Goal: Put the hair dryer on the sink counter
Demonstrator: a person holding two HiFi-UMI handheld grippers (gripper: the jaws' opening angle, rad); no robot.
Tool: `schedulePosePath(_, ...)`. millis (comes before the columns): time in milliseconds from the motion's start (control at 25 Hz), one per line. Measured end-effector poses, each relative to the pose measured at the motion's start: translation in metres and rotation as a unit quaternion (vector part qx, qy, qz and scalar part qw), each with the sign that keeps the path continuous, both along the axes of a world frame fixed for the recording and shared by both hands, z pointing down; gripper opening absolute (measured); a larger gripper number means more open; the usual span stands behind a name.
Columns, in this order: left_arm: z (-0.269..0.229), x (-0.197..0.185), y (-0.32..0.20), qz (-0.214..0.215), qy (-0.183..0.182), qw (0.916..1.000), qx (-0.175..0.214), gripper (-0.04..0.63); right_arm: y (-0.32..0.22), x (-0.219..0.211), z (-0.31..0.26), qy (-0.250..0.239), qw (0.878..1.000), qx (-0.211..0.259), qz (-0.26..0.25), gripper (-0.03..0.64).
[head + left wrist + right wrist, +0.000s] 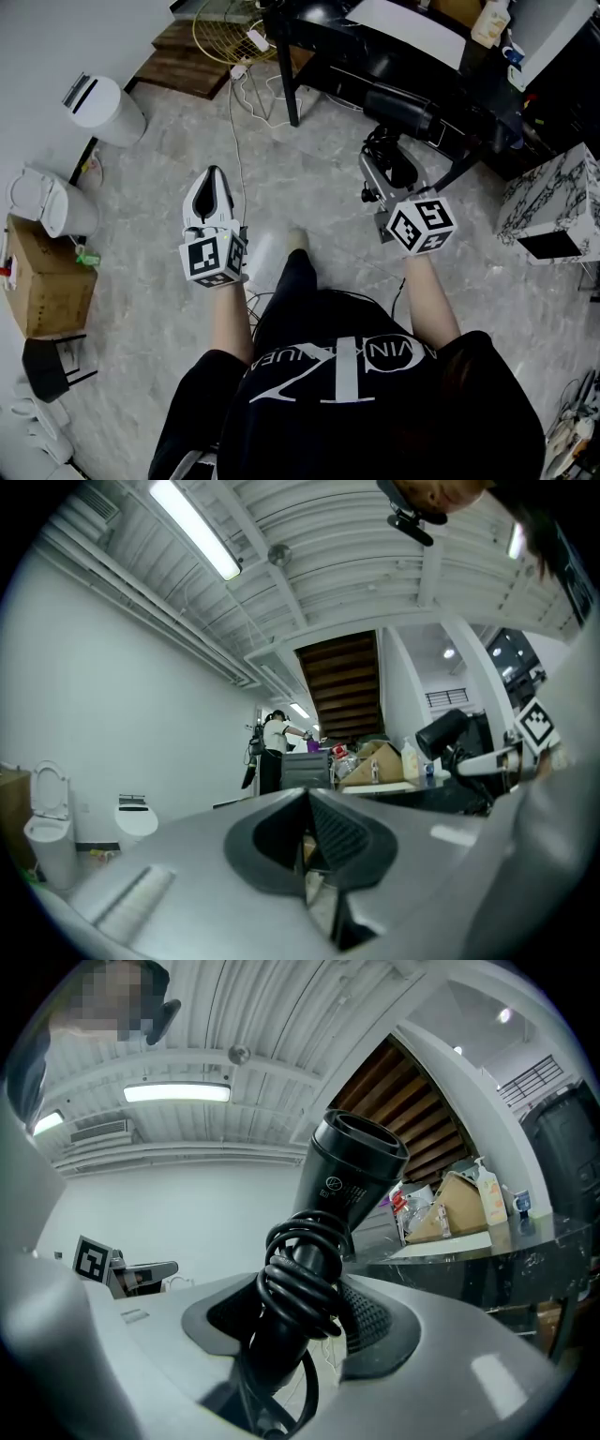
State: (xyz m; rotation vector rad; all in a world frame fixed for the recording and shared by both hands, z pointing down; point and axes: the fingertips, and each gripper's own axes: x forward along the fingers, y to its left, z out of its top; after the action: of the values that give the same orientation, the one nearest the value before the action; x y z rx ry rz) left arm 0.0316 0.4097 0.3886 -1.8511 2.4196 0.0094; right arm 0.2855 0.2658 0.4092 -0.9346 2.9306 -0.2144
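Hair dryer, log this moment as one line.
right gripper: shut on hair dryer | left gripper: shut, empty | counter: hair dryer not on it

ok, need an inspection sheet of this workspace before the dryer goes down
Surface: dark glossy sink counter, black hair dryer not yet on it.
Job's things: hair dryer held by its handle in mid-air.
Clutter: white pump bottle, white sheet on counter; brown cardboard box, white bin on grey tiled floor.
Grippers: right gripper shut on hair dryer; left gripper shut, empty.
Cables: black cord coiled round handle; white cable loose on floor.
Surroundings: white toilet, person far off.
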Motion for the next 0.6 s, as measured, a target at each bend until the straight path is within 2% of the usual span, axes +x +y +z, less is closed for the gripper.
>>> schedulePosePath(600, -0.004, -0.117, -0.154, 0.028, 0.010, 0.9994, -0.016, 0.000, -0.137, -0.108, 0.002, -0.016, 0.998, -0.047, 0.029, 0.259)
